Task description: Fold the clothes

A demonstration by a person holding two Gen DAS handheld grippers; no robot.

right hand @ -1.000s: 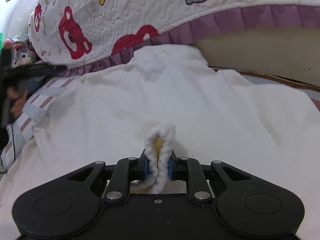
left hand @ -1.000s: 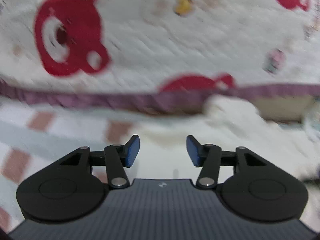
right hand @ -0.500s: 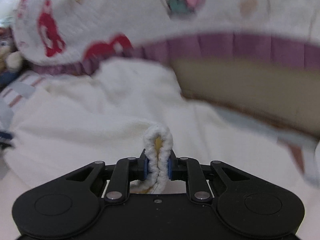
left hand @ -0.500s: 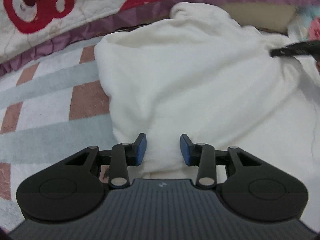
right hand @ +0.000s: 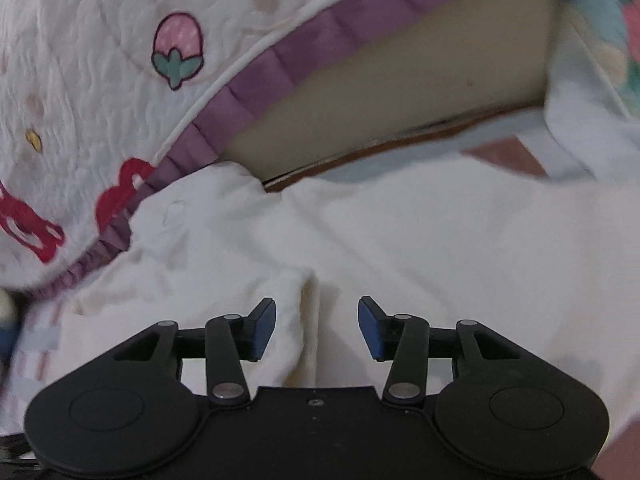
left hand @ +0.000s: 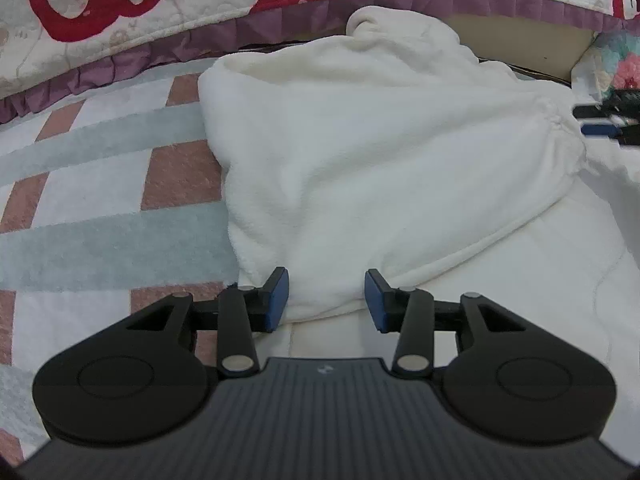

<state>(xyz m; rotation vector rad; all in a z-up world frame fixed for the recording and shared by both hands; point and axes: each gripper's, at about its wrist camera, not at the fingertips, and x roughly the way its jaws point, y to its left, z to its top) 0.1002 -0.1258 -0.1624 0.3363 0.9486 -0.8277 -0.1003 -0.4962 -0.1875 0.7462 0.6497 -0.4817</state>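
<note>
A quilted bedspread with red bears and a purple frill hangs behind a checked rug. On the rug lies a white fleece garment, one layer folded across itself. The left gripper straddles the fold's near corner, jaws open and gripping nothing. The right gripper hovers over a raised ridge of fleece, jaws also open and empty. Best to close low on both layers together, then lift evenly.
</note>
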